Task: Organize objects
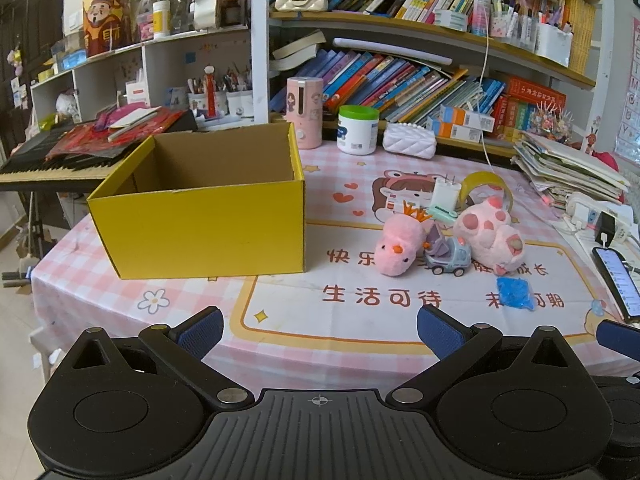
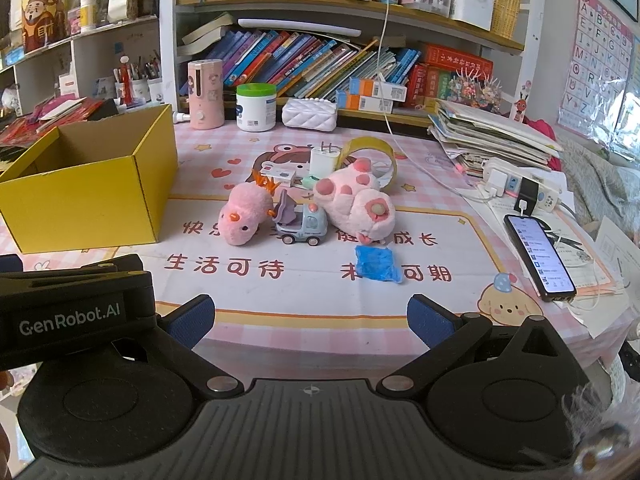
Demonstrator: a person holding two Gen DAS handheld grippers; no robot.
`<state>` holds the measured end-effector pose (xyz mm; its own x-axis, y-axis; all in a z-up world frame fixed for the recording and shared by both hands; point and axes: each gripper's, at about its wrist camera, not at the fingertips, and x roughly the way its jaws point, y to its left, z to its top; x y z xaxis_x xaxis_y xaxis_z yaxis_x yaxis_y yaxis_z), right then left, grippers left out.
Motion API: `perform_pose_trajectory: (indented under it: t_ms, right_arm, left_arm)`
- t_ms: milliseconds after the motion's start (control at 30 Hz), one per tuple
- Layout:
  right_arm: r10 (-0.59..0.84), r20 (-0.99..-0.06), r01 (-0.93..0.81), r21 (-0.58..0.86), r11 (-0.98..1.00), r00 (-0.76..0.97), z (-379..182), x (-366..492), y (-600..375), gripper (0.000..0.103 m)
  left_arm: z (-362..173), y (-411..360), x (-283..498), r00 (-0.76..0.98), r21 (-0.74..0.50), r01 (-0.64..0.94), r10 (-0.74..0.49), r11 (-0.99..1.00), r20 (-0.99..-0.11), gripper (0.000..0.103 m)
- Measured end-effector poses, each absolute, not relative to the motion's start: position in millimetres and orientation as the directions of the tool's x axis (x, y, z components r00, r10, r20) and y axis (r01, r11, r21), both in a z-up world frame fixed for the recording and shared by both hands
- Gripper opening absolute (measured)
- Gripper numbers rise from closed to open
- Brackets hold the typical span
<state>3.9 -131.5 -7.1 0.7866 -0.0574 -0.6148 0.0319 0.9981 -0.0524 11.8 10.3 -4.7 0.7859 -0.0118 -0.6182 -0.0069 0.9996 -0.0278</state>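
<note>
An open yellow box (image 1: 208, 228) (image 2: 80, 196) stands at the table's left, its inside hidden. To its right lie a pink plush chick (image 1: 400, 246) (image 2: 246, 214), a small toy car (image 1: 446, 258) (image 2: 302, 226), a pink plush paw (image 1: 490, 234) (image 2: 356, 206), a blue packet (image 1: 515, 293) (image 2: 376, 263), a white charger (image 1: 444, 194) (image 2: 323, 161) and a tape roll (image 1: 486, 184) (image 2: 374, 152). My left gripper (image 1: 320, 332) is open and empty at the near edge. My right gripper (image 2: 310, 318) is open and empty beside it.
A phone (image 2: 538, 256) on a cable lies at the right, by a power strip (image 2: 520, 188) and a paper stack (image 2: 488, 132). A pink dispenser (image 2: 205, 94), a white jar (image 2: 256, 108) and a white pouch (image 2: 309, 114) stand at the back before bookshelves. A keyboard (image 1: 48, 164) sits at the left.
</note>
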Motion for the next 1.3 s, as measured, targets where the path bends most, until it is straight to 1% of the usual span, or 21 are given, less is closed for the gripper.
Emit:
perform_pose_trajectory:
  t_ms: [867,1300]
  right_arm:
    - [-0.059,-0.616,0.033,-0.053,0.998,0.786,-7.4,3.8,-132.2,0.103]
    - [-0.078,-0.636,0.051,-0.061,0.997,0.767,-10.8,1.1,-138.2,0.103]
  left_arm:
    - [-7.8,11.1,9.4,0.784,-0.026,-0.006,-0.012,1.0,-0.621,0.103]
    - [-10.0,2.3,11.9,0.765,-0.031,0.025,-0.039,0.999,-0.643,0.103]
